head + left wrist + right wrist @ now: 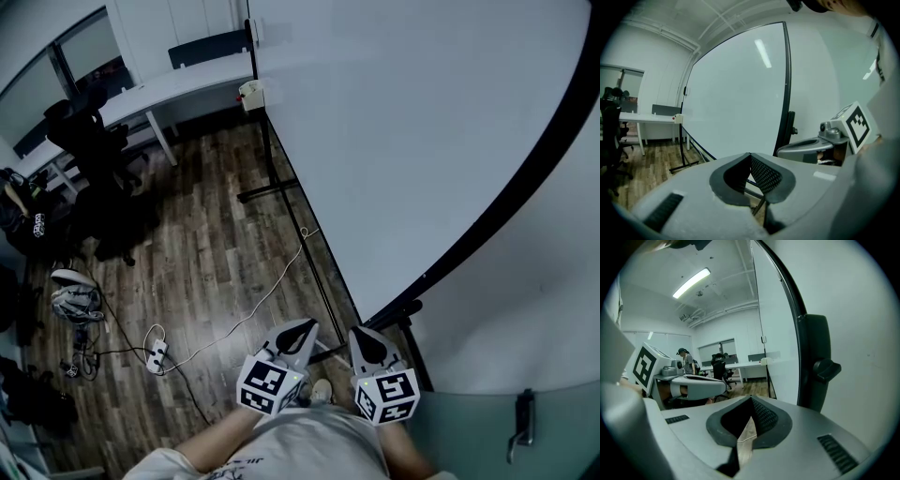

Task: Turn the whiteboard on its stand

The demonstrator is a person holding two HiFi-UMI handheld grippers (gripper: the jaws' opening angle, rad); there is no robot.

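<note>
The whiteboard (403, 122) is a large white panel in a black frame, standing upright on a black stand (281, 187) over the wooden floor. Both grippers hang close to my body, short of the board's near end. Nothing lies between the shut jaws of the left gripper (307, 326), whose tips meet. The right gripper (359, 335) is shut and empty too. The left gripper view shows the board (736, 98) ahead, with the stand's post and knob (790, 126). In the right gripper view, the knob bracket (820, 366) stands just beyond my right gripper (751, 399).
A white desk (178, 89) and a black office chair (94, 141) stand at the back left. A power strip (157, 354) with cables lies on the floor, shoes (75, 291) beside it. A door handle (520, 422) is at the lower right. People (686, 359) stand far off.
</note>
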